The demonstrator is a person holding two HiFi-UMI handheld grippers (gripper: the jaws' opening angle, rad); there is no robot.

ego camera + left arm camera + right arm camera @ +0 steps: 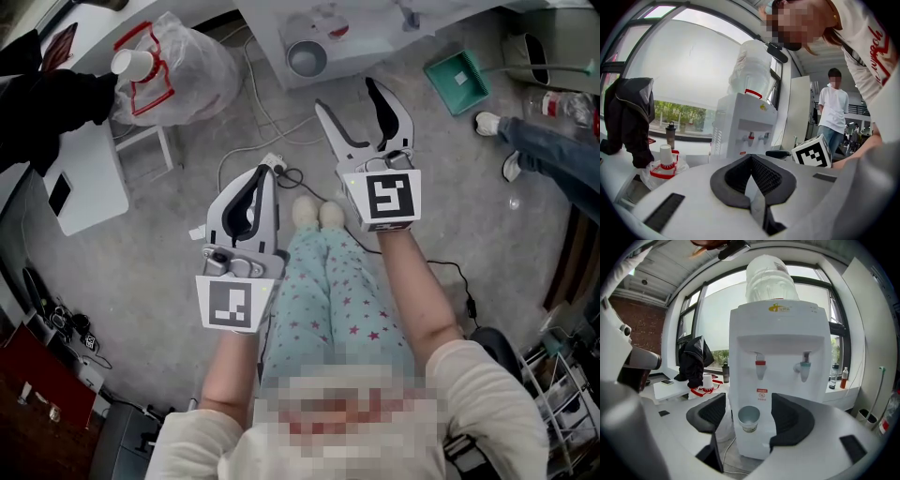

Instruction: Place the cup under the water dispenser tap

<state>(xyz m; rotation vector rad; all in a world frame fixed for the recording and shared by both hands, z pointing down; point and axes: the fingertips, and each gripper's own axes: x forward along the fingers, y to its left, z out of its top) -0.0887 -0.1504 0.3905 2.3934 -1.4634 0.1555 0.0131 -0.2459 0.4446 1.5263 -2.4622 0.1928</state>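
A small paper cup (749,418) stands on the drip tray of the white water dispenser (780,348), right under the red tap (760,366); the blue tap (803,367) is to its right. From above, the cup (307,58) shows on the dispenser (352,37). My right gripper (347,96) is open and empty, a little short of the cup, and in its own view the right gripper (748,401) frames the cup between its jaws. My left gripper (264,173) is shut on nothing and hangs lower and to the left. From the left gripper (751,161), the dispenser (740,126) is some way off.
A plastic bag (183,66) with a stack of paper cups (131,62) sits left of the dispenser by a white table (84,178) and a black jacket (37,103). A cable (253,112) lies on the floor, a green dustpan (457,80) and another person's legs (553,150) at right.
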